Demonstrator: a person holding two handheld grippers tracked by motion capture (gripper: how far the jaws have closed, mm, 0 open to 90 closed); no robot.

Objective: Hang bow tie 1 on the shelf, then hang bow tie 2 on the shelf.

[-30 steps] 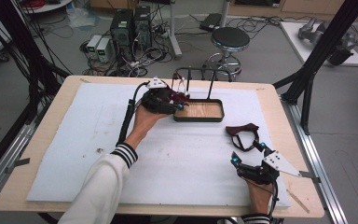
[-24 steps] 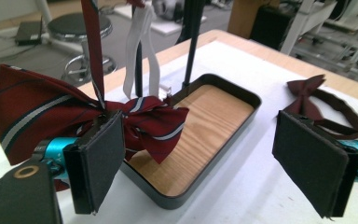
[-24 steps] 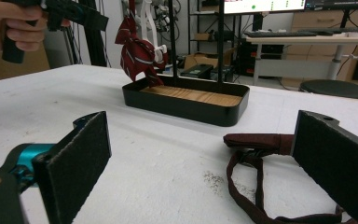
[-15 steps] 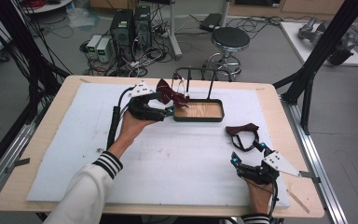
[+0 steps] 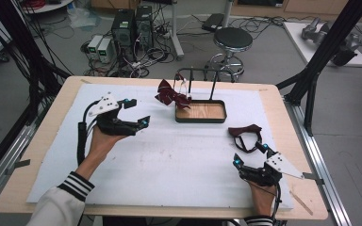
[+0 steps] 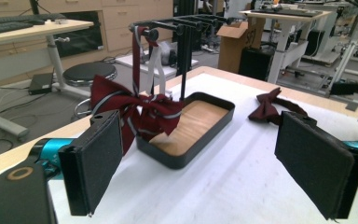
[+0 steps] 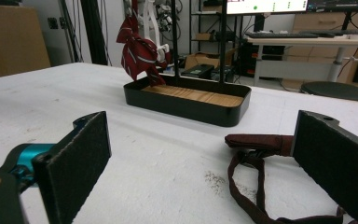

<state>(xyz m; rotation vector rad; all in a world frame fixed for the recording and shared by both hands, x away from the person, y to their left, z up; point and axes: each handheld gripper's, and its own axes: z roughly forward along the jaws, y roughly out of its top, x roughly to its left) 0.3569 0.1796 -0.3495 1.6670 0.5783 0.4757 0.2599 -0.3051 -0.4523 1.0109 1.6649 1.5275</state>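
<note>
The left claw [image 5: 139,123] hangs over the white-covered worktop [image 5: 169,165], left of the stand, with its jaws spread wide and nothing between them; in the left gripper view its two black pads [image 6: 95,161] frame the striped bow tie [image 6: 130,109], which is well apart from them. That striped bow tie hangs by its strap from the black rail [image 5: 200,71] of the stand, at the rail's left end, and droops over the left edge of the wooden-floored tray [image 5: 201,112] (whether it touches the rim, I cannot tell). The right claw [image 5: 249,160] rests low near the worktop's front right corner, released too, jaws wide apart; just beyond it lies the plain dark bow tie [image 5: 245,134], flat on the white sheet, right of the tray and clear of it; in the right gripper view its looped strap [image 7: 261,196] curls between the pads, close to the right-hand one.
</note>
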